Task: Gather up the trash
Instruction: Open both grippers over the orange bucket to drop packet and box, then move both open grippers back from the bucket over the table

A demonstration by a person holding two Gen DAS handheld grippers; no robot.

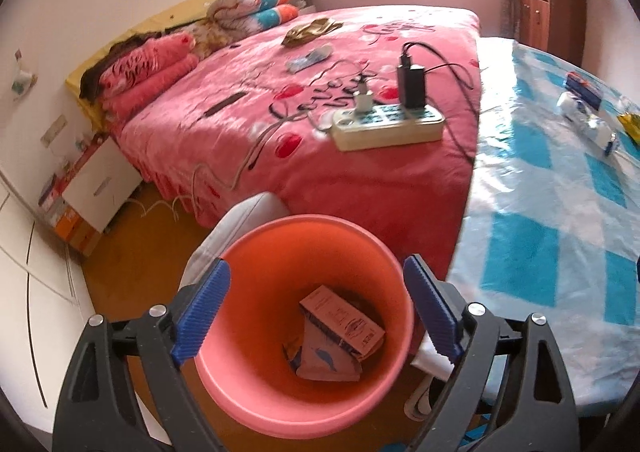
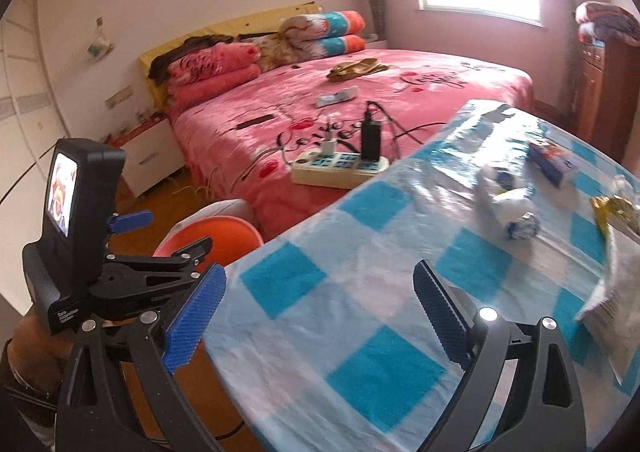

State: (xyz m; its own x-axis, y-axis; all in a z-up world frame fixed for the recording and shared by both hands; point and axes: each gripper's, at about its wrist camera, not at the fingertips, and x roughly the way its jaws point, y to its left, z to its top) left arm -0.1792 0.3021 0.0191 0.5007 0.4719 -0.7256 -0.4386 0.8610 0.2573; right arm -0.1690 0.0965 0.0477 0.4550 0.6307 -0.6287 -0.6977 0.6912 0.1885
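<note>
A pink bin [image 1: 248, 380] stands on the floor beside the table, with a brown carton [image 1: 342, 320] and a torn paper packet [image 1: 324, 358] inside. My left gripper [image 1: 316, 308] is open and empty right above the bin's mouth. My right gripper [image 2: 316, 316] is open and empty over the table's blue-checked cloth [image 2: 360, 292]. Trash lies on the table's far right: a crumpled white wrapper [image 2: 506, 198], a blue and white box [image 2: 550, 162], a gold wrapper [image 2: 614, 210] and a white bag [image 2: 616, 292]. The bin's rim [image 2: 188, 236] shows in the right wrist view behind the left gripper's body.
A pink bed [image 1: 320, 124] sits behind the table with a power strip [image 1: 388, 124], chargers and cables on it. A white nightstand [image 1: 100, 188] stands at the left. A grey chair back [image 1: 244, 224] is behind the bin. A wooden cabinet [image 1: 548, 8] is at the far right.
</note>
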